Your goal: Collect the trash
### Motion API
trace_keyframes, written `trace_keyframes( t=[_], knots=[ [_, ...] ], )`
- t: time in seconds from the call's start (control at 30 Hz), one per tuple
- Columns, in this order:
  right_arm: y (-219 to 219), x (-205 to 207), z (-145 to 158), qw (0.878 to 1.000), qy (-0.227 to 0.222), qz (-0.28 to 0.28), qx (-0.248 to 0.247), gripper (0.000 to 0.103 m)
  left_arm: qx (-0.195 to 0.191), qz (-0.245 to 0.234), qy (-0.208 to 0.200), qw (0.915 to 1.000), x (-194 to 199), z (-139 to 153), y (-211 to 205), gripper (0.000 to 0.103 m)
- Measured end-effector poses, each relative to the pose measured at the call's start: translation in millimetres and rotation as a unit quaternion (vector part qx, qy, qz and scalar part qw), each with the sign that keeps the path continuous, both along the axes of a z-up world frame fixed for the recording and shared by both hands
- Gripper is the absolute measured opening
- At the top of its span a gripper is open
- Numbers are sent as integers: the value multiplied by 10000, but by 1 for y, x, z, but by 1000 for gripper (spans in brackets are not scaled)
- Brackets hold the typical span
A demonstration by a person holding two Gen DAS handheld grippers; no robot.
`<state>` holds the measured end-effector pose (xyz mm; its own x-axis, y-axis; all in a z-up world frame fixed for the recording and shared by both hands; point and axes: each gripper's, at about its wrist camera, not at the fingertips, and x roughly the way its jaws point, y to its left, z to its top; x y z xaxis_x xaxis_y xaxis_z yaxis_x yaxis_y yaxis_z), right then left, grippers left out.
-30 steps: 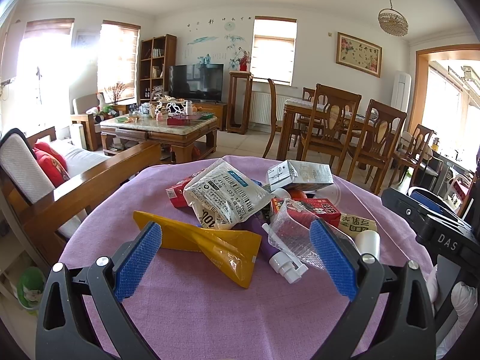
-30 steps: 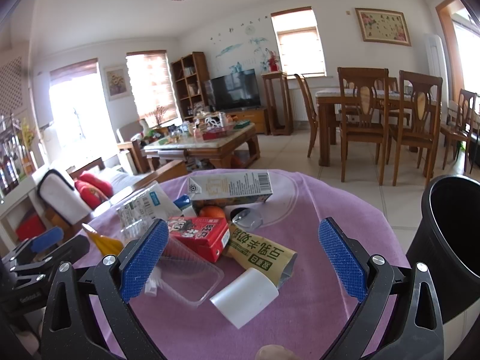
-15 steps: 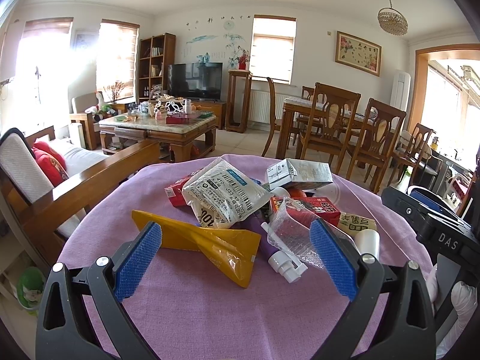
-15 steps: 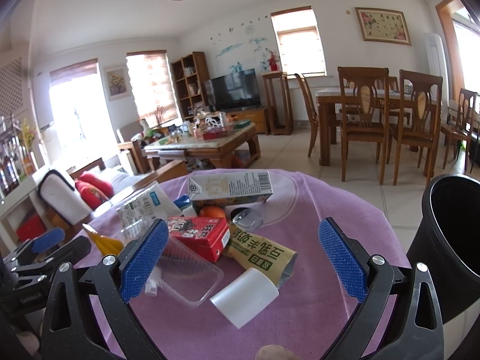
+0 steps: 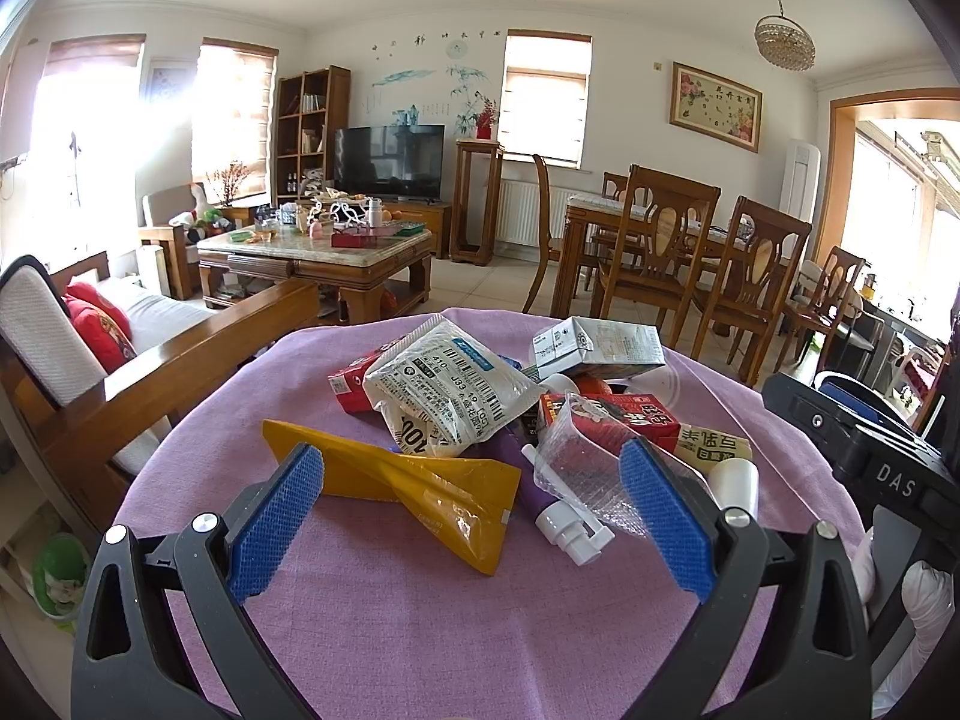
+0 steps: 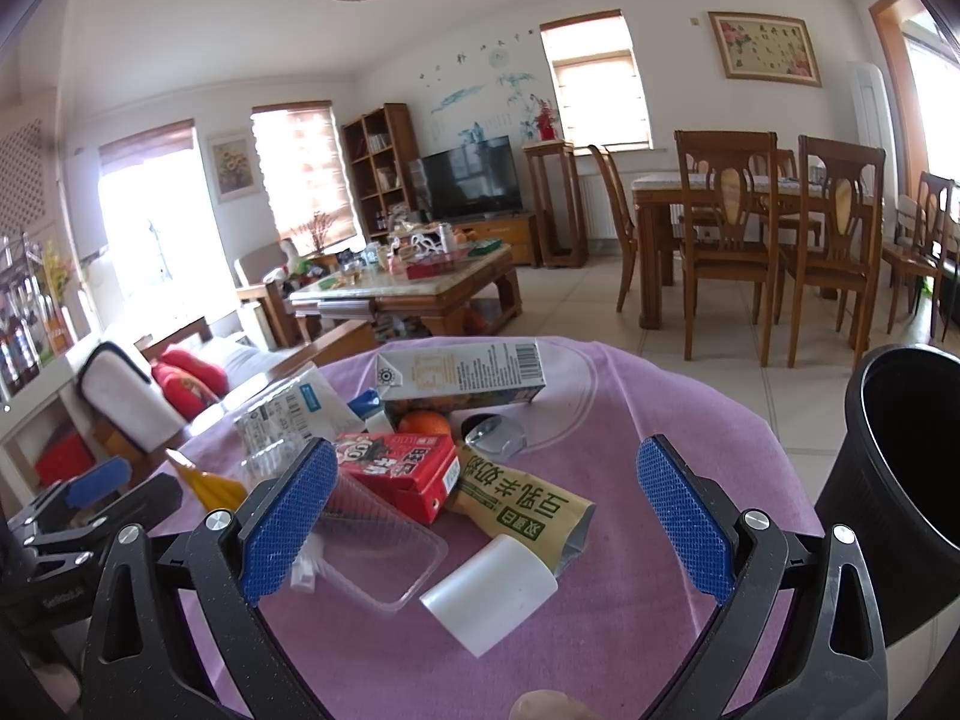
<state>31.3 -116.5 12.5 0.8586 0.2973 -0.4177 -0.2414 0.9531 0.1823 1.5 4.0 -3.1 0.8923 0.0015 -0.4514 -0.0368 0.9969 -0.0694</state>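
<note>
**Mia:** Since nothing is in the bin (image 6: 864,450) yet, which bit of trash should go first?

**Ben:** I think the white cup (image 6: 489,594). It lies on its side at the near edge of the heap, and the right gripper (image 6: 486,516) hovers just over it. The black bin stands beside the table on that same side.

**Mia:** Are the grippers holding anything?

**Ben:** No. Both have their blue pads spread wide, with nothing in between. The left gripper (image 5: 471,525) hangs over the yellow wrapper (image 5: 414,483).

**Mia:** How should the cup be picked up?

**Ben:** It is round and smooth, so it may roll. I would come down across its middle and pinch softly, so it does not squash or pop out.

**Mia:** What about the other things?

**Ben:** The clear tray (image 6: 384,546) is thin and bendy. The red box (image 6: 399,468) and the milk carton (image 6: 462,369) have flat sides, so they should be easy to pinch. The tan pouch (image 6: 528,507) and the big white bag (image 5: 447,393) are soft and crinkly. The yellow wrapper is flat, so it may be hard to lift off the purple cloth (image 5: 420,630).

**Mia:** They are all piled up!

**Ben:** Yes, all touching, in the middle of the round table. Pull one out slowly or the others may slide.
</note>
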Motion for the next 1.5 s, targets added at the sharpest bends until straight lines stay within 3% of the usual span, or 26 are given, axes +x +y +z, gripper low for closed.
trace_keyframes(
  t=[1.0, 1.17, 1.3, 1.43, 1.5],
  knots=[
    [-1, 0, 1, 10000, -7, -6, 31, 99, -16, -4, -8, 10000, 0, 0, 1, 98],
    [0, 0, -2, 9996, 29, 229, 169, 99, -455, -147, -153, 9987, -11, 1, 10, 98],
    [5, 16, 20, 9980, -51, 623, -50, 99, -492, -329, 159, 9981, 13, 10, 27, 98],
    [11, 61, 41, 9943, 377, 997, 67, 99, -1455, -714, 720, 9841, 56, 19, 61, 98],
    [9, 87, 45, 9908, 702, 1129, 234, 99, -1659, -724, 908, 9793, 77, 18, 70, 98]
  ],
)
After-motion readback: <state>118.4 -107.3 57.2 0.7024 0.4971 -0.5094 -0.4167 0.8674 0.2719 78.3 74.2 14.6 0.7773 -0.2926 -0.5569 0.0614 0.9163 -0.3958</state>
